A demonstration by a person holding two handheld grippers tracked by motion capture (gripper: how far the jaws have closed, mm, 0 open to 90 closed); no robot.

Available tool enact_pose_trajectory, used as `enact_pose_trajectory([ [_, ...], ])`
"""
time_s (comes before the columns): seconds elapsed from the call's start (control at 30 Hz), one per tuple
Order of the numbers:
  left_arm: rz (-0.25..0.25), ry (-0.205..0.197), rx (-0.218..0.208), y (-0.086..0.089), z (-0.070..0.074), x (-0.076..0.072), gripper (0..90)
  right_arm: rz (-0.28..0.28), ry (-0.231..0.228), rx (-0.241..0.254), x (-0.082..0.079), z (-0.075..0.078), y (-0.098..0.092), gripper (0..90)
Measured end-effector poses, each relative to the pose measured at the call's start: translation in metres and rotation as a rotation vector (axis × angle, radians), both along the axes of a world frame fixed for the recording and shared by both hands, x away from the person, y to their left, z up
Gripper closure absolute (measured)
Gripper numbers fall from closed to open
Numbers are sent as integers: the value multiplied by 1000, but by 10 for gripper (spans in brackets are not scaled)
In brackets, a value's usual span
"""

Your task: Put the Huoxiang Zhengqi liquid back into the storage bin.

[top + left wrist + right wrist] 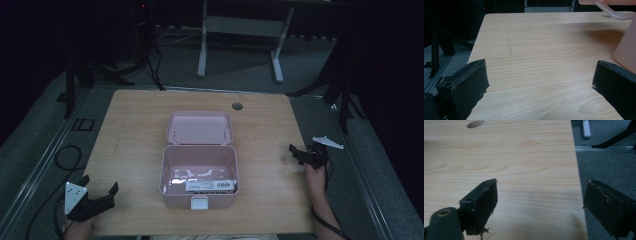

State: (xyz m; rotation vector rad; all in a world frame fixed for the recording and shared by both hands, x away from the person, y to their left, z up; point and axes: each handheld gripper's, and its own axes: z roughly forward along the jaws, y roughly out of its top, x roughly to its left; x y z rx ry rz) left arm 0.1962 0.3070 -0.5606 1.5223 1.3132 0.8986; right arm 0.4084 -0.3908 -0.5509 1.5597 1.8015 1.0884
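A pink plastic box (199,175) stands at the middle of the wooden table (135,125), its lid (200,128) swung back and lying open. Inside, near the front wall, lies a flat white and grey device (210,186). The box has a white latch (199,203) on its front. My left gripper (99,189) rests at the table's front left corner, open, nothing between its jaws; in the left gripper view (540,80) the box's pink side (627,50) shows at the right. My right gripper (302,150) sits at the table's right edge, open and empty, straddling that edge in the right gripper view (540,200).
A round cable hole (237,106) is in the table's far side, also seen as the hole (475,124). Beyond stands a white desk frame (240,35). Black stands (340,85) and cables (67,157) sit on the grey floor around the table.
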Motion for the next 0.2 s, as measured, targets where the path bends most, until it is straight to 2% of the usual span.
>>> enact_pose_trajectory([
  [0.2, -1, -1, 0, 0, 0, 0, 3, -12, 13, -6, 0, -1, 0, 118],
])
